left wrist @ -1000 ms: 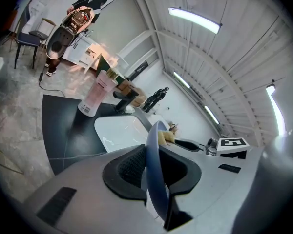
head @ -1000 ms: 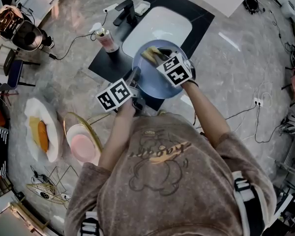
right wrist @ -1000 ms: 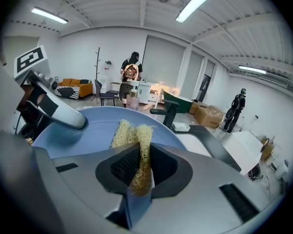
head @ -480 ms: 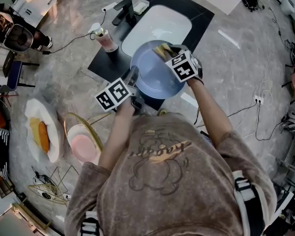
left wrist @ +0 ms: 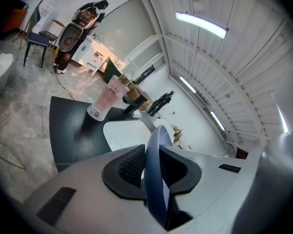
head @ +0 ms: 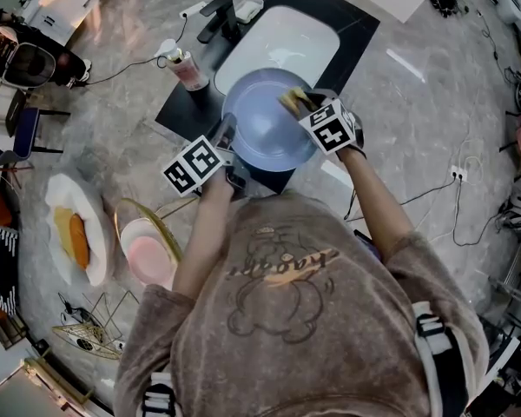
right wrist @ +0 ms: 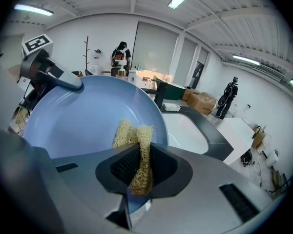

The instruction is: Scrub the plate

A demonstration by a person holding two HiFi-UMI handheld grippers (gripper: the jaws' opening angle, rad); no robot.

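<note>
The left gripper [left wrist: 152,168] is clamped on the rim of a round pale-blue plate [left wrist: 157,143]. The plate's edge is seen standing on end between the black ribbed pads [left wrist: 129,165], which are pressed against it from both sides. In the head view this grip is placed at the plate's lower left rim.

The right gripper [right wrist: 139,168] is closed on a straw-yellow fibrous scrubber [right wrist: 133,135]. The scrubber is pinched between the pads, and its free end is pushed out past the jaw tips. That end is laid against the plate's hollow face, near the rim on the side away from the left gripper.

The plate is held tilted between the two grippers, with its hollow face turned toward the right one. It is carried above the near end of a white oval sink basin [head: 282,46], which is set in a black rectangular surround [head: 191,107]. A black tap [head: 219,17] is mounted at the basin's far left, and a pink bottle with a white pump top [head: 185,68] is stood on the surround just beside the basin.

Well to the left, on the grey marbled surface [head: 417,120], a white oval dish [head: 56,189] with orange food is laid. Near it a pink round plate [head: 148,254] is propped in a gold wire rack [head: 135,207].
</note>
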